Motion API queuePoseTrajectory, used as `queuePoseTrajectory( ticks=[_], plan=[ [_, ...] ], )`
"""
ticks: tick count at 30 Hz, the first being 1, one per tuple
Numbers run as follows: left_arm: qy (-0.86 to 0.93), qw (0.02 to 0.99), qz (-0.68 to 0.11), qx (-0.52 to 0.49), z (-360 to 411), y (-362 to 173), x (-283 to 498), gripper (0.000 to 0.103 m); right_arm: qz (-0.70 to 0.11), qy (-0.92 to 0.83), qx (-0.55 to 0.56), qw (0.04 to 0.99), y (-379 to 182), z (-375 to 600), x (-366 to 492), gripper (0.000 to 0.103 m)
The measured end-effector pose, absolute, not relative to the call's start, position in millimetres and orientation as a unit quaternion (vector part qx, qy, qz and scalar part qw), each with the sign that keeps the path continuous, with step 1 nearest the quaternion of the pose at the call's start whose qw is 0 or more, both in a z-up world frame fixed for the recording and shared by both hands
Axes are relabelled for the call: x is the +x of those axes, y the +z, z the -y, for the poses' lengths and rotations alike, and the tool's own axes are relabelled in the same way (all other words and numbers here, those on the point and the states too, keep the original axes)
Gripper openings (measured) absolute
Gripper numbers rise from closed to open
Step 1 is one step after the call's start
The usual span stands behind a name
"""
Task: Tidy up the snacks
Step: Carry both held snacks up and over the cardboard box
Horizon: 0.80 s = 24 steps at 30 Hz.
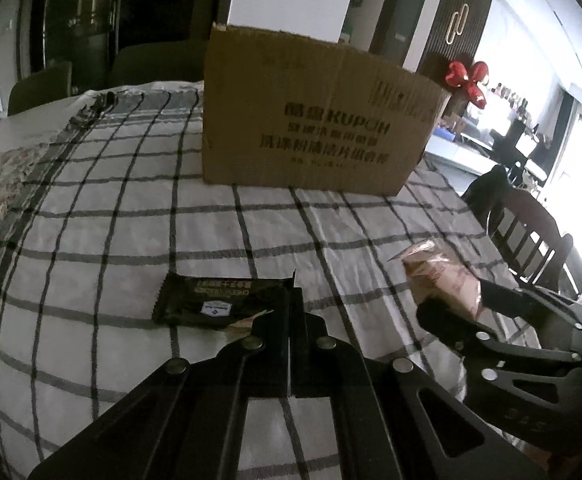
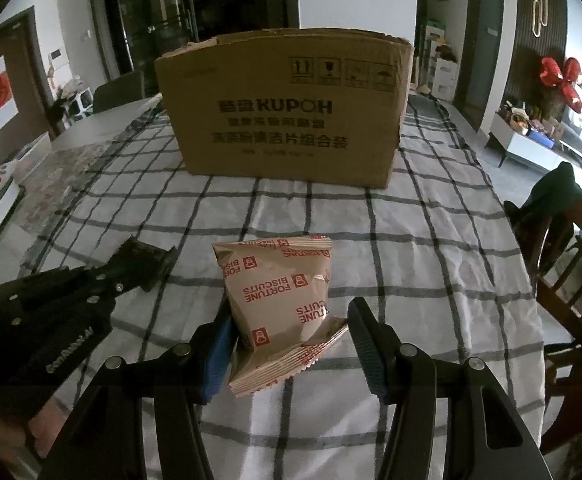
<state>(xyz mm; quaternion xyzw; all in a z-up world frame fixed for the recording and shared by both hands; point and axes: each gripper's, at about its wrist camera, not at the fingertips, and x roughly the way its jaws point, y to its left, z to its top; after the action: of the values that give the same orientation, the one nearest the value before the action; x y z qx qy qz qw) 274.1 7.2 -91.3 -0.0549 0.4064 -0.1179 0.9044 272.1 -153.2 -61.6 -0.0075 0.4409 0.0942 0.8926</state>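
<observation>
Cardboard KUPOH box [image 2: 287, 108] stands on the checked tablecloth [image 2: 431, 240]; its inside is hidden. Right gripper [image 2: 291, 344] has jaws apart around the Fortune Biscuits packet [image 2: 279, 300]. Left gripper [image 1: 293, 312] is clamped on the dark snack packet [image 1: 215, 300].

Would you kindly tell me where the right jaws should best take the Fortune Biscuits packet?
Probably across the Fortune Biscuits packet near its crimped lower seam, approached from the near side: the right gripper already straddles it, jaws open either side.
</observation>
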Motion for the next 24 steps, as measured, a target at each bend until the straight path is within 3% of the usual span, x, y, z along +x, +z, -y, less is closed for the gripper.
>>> queuePoseTrajectory(
  ticks=[24],
  plan=[
    [-0.13, 0.935, -0.318, -0.09, -29.9, -9.6, 267.8, 0.002, -0.378, 0.126, 0.021, 0.917, -2.4, 138.1, 276.3, 0.056]
  ],
)
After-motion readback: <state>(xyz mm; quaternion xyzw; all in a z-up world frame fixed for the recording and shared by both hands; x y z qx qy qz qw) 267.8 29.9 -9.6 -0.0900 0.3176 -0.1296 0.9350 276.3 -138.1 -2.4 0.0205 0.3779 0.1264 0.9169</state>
